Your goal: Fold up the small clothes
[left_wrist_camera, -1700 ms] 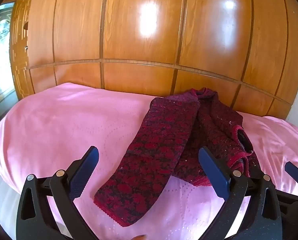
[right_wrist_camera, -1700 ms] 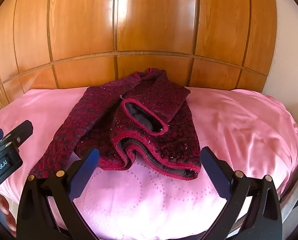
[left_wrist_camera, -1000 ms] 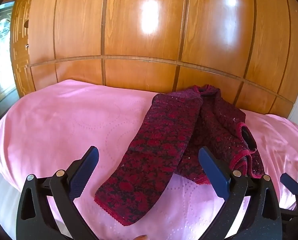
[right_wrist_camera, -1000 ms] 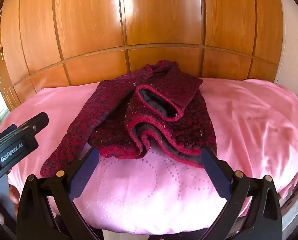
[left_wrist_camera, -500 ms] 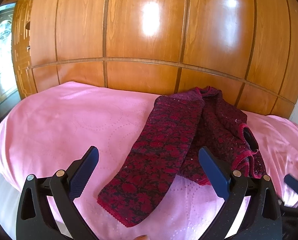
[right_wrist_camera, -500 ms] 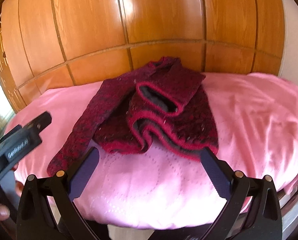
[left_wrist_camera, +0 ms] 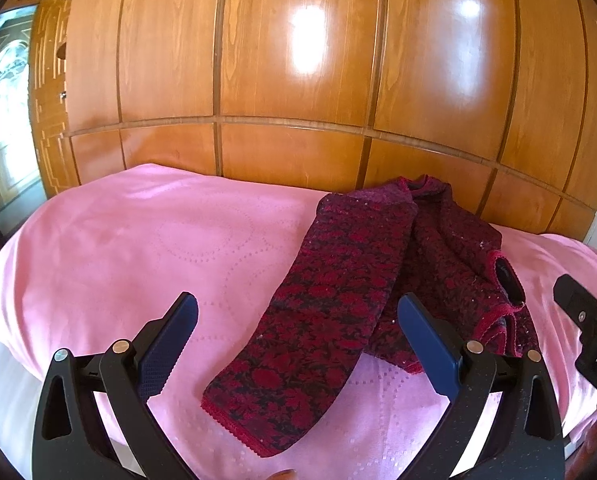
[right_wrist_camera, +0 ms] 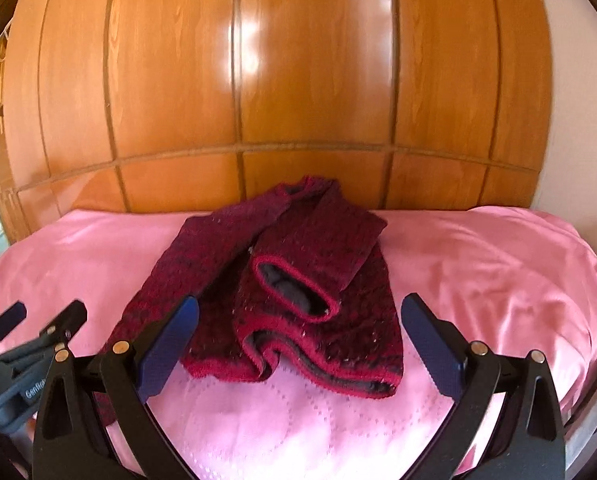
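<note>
Left gripper [left_wrist_camera: 298, 320]: jaws spread wide, nothing between them, blue pads [left_wrist_camera: 170, 344] facing inward, both fingers level. Right gripper [right_wrist_camera: 298, 322]: jaws likewise wide apart and empty, fingers level. The two sit side by side: the right's tip shows at the right edge of the left view, the left's at the left edge of the right view, slightly blurred.

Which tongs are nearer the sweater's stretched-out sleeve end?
Left. The left tongs straddle the sleeve end; the right tongs face the sweater's bunched hem instead.
</note>
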Demonstrator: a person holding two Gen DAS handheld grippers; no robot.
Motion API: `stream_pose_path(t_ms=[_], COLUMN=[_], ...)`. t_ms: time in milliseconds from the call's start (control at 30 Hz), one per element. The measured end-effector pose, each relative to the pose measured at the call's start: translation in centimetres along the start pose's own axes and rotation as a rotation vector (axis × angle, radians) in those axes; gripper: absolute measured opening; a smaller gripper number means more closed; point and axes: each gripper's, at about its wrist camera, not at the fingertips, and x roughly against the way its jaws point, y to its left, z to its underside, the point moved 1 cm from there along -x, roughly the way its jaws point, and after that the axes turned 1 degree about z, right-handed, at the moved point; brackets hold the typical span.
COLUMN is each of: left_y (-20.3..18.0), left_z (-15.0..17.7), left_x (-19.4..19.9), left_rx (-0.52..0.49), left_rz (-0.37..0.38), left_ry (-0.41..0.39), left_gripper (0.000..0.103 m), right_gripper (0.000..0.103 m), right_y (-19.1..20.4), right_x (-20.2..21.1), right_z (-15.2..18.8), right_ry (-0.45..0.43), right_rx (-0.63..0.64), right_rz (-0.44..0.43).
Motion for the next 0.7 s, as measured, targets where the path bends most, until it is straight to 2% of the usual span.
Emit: stream_pose_path(t_ms=[700], left_y=[-0.5], left_z=[0.1], left_x=[0.2], left_rx=[-0.015], left_rz=[0.004], left_ry=[-0.003], left_gripper=[0.099], right_gripper=[0.101], right_y=[0.8], right_x=[-0.1], right_z=[1.2], right_ry=[0.036], right_rx=[0.018], right_rz=[-0.012])
